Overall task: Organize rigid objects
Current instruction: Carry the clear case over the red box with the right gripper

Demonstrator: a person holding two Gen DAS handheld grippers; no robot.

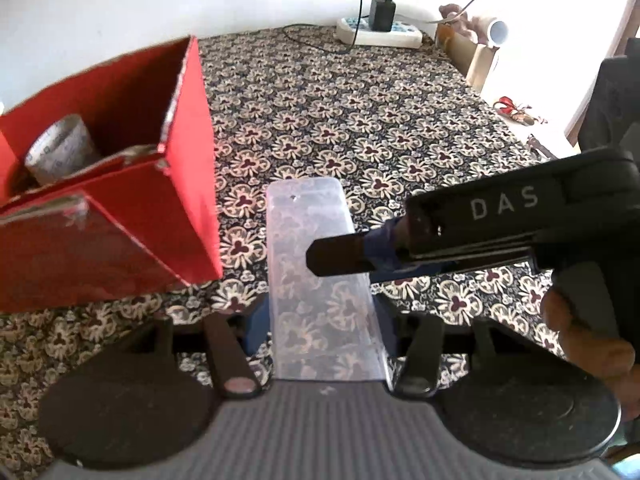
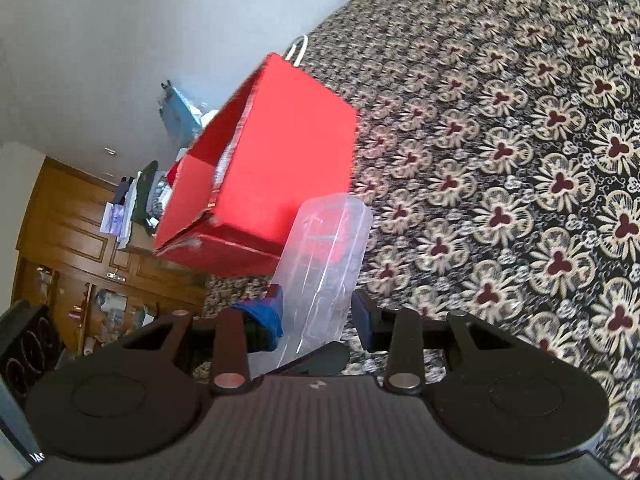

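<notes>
A clear plastic case (image 1: 320,280) is clamped lengthwise in the left hand-held gripper (image 1: 320,320), just beside the red box (image 1: 120,208) (open-topped). The right hand-held gripper (image 2: 316,316) straddles it, released. The case should be kept level and cleared over the box's near wall.

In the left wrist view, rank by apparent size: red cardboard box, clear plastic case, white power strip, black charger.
1. Red cardboard box
2. Clear plastic case, though nearness to the camera inflates it
3. White power strip
4. Black charger
</notes>
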